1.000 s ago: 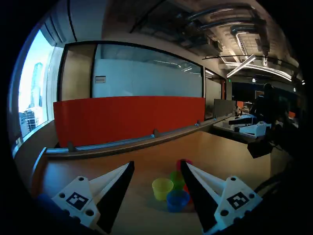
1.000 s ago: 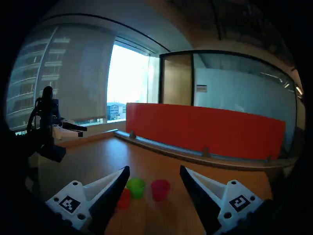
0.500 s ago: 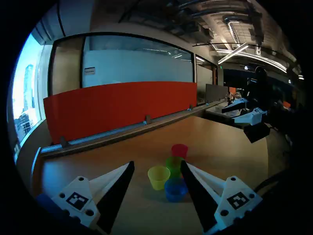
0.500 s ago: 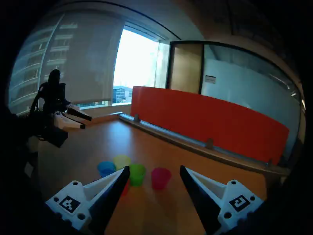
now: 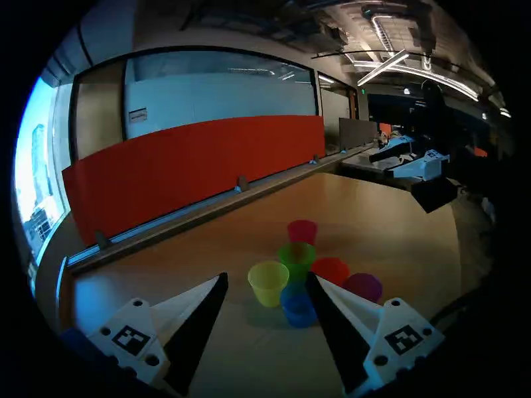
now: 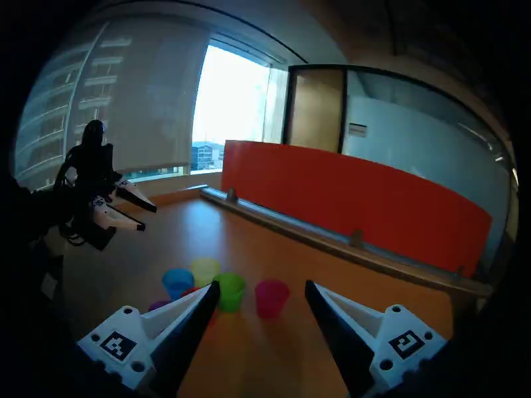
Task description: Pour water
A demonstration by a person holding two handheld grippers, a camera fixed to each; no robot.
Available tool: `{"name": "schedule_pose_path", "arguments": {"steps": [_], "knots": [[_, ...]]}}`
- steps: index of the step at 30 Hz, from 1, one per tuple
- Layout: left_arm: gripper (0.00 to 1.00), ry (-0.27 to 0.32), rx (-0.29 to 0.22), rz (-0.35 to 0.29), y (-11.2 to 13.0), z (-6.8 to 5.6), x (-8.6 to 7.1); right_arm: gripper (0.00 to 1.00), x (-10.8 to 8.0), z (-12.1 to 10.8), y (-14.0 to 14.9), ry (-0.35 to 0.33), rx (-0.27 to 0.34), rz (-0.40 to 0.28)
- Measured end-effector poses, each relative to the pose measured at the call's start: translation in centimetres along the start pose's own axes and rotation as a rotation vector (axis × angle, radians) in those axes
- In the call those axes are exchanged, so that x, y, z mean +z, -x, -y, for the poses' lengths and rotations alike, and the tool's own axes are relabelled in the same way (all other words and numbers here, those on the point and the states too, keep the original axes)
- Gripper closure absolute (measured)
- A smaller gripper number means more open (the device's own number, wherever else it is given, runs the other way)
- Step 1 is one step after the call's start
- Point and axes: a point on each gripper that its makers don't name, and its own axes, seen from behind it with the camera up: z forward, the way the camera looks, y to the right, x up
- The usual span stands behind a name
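L gripper (image 5: 266,276) spread wide, empty, touching nothing; yellow cup (image 5: 268,286) btwn fingers. R gripper (image 6: 261,284) same, pink cup (image 6: 272,298) ahead.

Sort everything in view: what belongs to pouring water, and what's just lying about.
For the job:
yellow cup, blue cup, green cup, pink cup, orange-red cup, purple cup; left hand-held gripper and right hand-held gripper, both open.

Just there:
wooden table, red partition, window, ceiling light strip.
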Motion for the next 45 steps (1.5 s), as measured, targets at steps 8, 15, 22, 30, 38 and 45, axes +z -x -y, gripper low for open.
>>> {"name": "schedule_pose_path", "arguments": {"steps": [8,15,22,30,38,45], "knots": [[0.13,0.038,0.011,0.046,2.0,-1.1,1.2,0.0,0.5,-0.1,0.8,-0.012,-0.001,0.013],[0.13,0.078,0.026,0.093,4.1,-2.1,2.2,0.01,1.1,-0.7,1.5,-0.004,-0.01,0.022],[0.13,0.108,0.05,0.126,5.6,-3.1,3.2,0.0,1.9,-0.8,2.0,-0.012,-0.003,0.03],[0.13,0.136,0.061,0.164,7.1,-3.8,4.3,0.01,2.7,-1.3,2.8,-0.013,0.009,0.039],[0.13,0.174,0.082,0.196,8.4,-4.9,5.2,0.01,3.3,-1.8,3.3,-0.015,0.017,0.047],[0.13,0.197,0.093,0.218,9.3,-5.5,6.2,0.0,3.7,-1.8,3.3,-0.02,0.009,0.05]]}}
